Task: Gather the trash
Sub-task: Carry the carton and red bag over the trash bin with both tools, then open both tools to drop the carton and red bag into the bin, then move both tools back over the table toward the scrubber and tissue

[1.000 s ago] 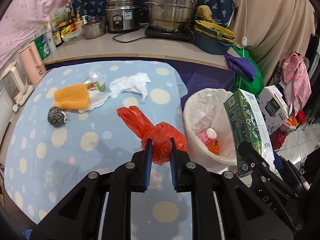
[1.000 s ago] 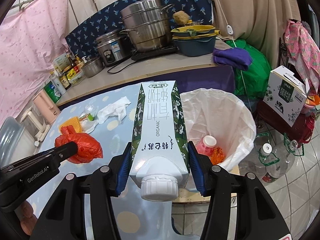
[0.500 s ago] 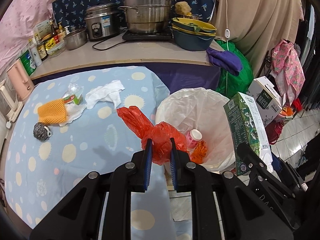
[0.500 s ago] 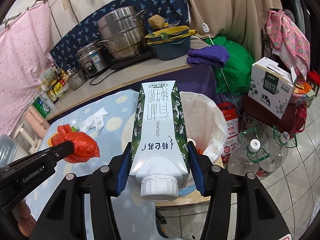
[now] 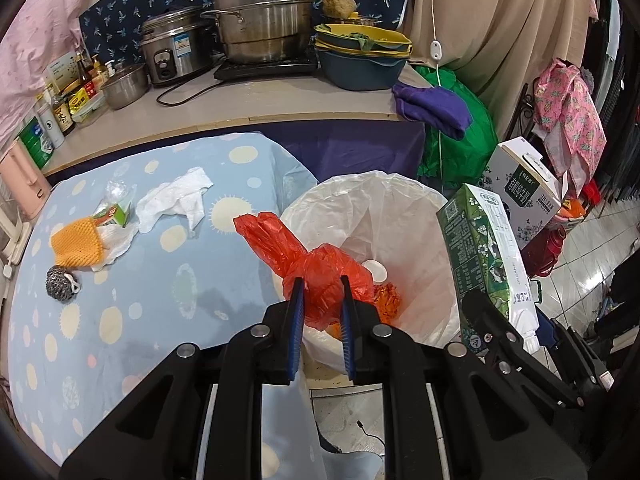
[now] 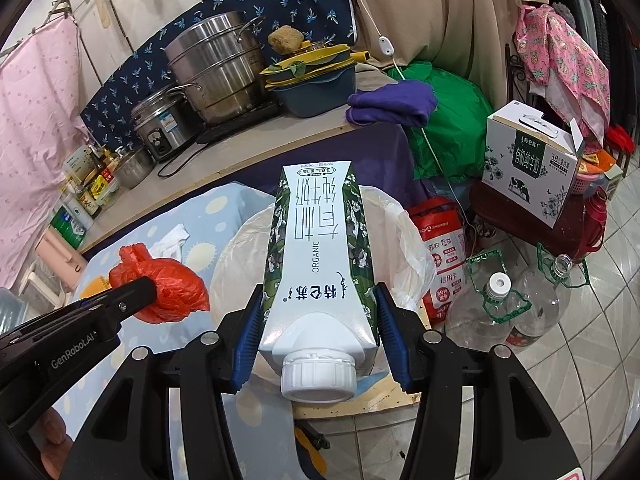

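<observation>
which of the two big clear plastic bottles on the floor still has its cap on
The nearer clear plastic bottle, left of the pair as the right wrist view shows them, has a white cap. The other clear bottle beside it has an open neck.

My left gripper (image 5: 321, 294) holds the plastic bag (image 5: 316, 272) over the near rim of the lined bin (image 5: 404, 216), which stands just right of the table (image 5: 160, 288). In the bin, beyond the bag, lie a cup (image 5: 376, 270) and a crumpled wrapper (image 5: 388, 298). My right gripper (image 6: 318, 322) holds the milk carton (image 6: 318, 256) cap toward me, to the right of the bag and in front of the bin. On the table, left of the bin, lie a tissue (image 5: 176, 200), a mesh pad (image 5: 76, 242) and, nearest me, a scourer (image 5: 60, 284). Behind the table runs a counter (image 5: 248, 108) bearing pots (image 5: 268, 16). Right of the bin, on the floor, stand a boxed carton (image 6: 532, 164) and jugs (image 6: 492, 312).
</observation>
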The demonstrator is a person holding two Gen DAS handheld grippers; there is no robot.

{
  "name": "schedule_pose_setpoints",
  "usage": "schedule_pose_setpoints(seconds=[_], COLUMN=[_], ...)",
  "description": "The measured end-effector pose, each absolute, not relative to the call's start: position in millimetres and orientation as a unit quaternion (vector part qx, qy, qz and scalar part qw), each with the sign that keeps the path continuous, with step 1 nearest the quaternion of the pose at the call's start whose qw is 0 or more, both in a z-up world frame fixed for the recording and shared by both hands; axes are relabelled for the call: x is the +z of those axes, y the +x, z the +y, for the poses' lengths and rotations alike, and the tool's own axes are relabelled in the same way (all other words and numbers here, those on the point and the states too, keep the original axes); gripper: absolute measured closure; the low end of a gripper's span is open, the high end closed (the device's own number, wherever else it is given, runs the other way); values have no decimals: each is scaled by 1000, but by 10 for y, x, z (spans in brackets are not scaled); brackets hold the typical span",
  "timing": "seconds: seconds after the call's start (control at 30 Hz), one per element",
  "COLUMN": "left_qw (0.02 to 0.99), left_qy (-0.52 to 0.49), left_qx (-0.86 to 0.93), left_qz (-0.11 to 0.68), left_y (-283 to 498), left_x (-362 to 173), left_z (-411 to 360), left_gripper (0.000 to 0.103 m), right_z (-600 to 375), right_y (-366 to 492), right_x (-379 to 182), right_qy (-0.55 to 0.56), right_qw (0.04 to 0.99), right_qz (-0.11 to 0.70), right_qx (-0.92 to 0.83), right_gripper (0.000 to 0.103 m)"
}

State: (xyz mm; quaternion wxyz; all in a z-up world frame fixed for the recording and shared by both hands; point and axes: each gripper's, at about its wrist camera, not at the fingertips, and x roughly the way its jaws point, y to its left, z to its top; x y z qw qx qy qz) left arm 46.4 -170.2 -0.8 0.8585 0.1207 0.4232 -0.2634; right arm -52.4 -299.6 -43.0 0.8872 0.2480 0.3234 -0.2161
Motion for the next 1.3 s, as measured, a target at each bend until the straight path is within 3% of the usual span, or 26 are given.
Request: schedule_pose_setpoints(seconds=[1.03,1.3], left_qw=[852,859], left_qy=[132,130], left_qx=[-262,-247], left_qz=[434,430], left_y=[754,804], left_x=[-186,-182], left_z=[-1996,-2003], left_gripper=[84,59], right_z=[-3213,-3309], right_y=[-161,-153], right_x=[-557,-467], right_qy=[239,246], right_qw=[880,882], right_qz=[345,327], right_qx=[-221,-233], right_gripper=[50,46])
